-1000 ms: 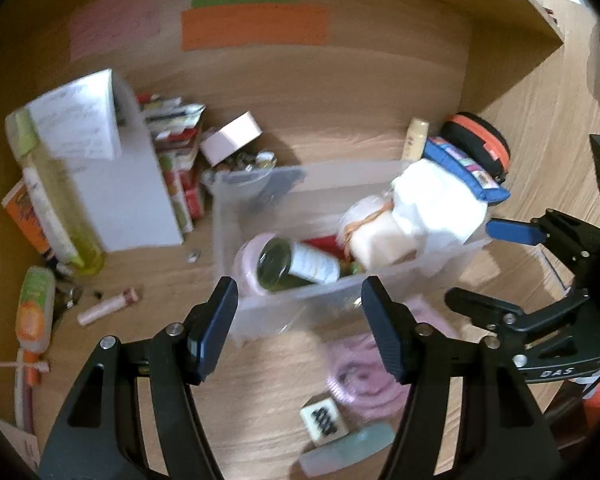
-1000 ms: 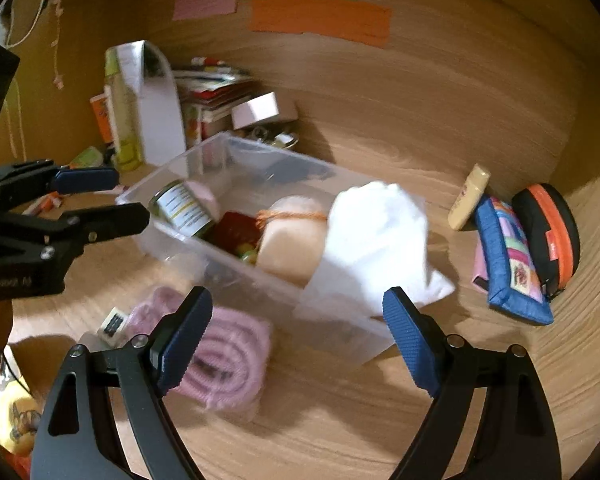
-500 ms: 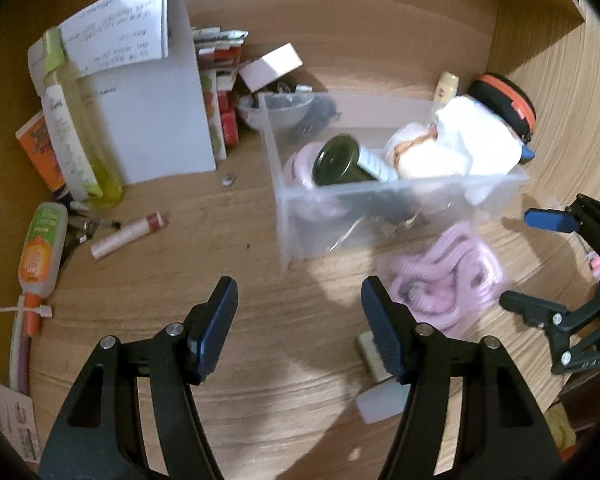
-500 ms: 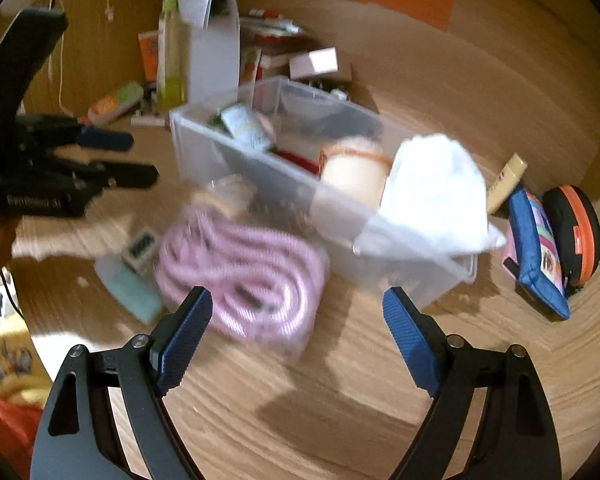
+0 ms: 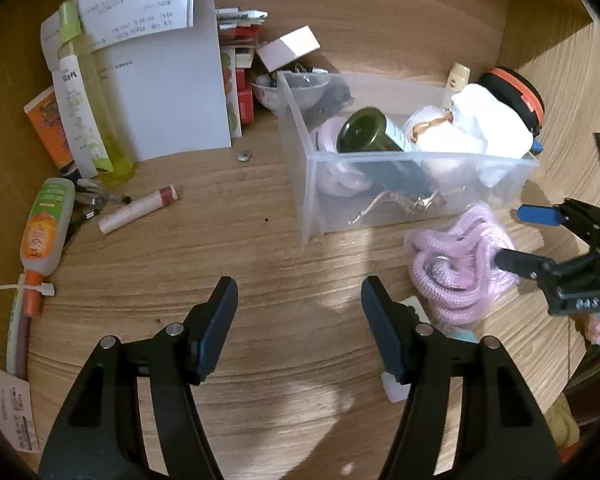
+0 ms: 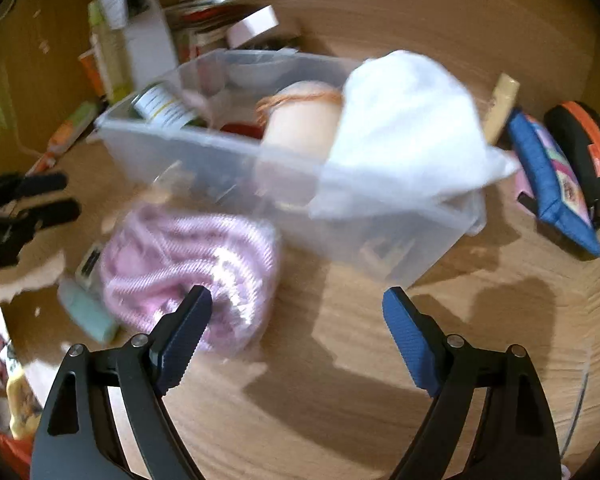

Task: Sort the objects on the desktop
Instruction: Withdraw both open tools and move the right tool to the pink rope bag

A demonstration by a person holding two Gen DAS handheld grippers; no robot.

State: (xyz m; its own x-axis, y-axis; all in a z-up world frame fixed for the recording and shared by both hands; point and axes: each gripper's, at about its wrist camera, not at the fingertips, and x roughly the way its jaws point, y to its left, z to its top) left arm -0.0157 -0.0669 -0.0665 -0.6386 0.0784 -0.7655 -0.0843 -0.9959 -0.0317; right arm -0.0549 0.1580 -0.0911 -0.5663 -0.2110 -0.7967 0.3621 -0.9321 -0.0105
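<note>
- Approaching a pick: the right claw (image 6: 296, 304) is lowered toward the coiled pink rope in its clear wrapper (image 6: 192, 264), which lies on the wooden bench (image 6: 340, 360) just beside the near wall of the clear plastic storage box (image 6: 284, 184).
- Judged step: reaching for the rope bundle, with no grasp made yet. The box already holds a green-lidded glass jar (image 5: 374, 136), a white cloth (image 6: 408, 128) and a cream roll bound with orange cord (image 6: 304, 120).
- Right claw: jaws spread wide, nothing between the pads. The left pad overlaps the near edge of the rope in the picture; contact cannot be confirmed, as the view is blurred.
- Left claw (image 5: 298, 300): jaws partly spread, empty, pointing steeply down over bare bench, well clear of the box.
- Next move, as judged: shift the right claw leftward so both pads straddle the bundle, then close. The wrapper looks slippery and the coil soft, so a central bite is advisable.
- Risk: the small pale-green tube (image 6: 86, 312) lies against the rope and may be dragged along.
</note>
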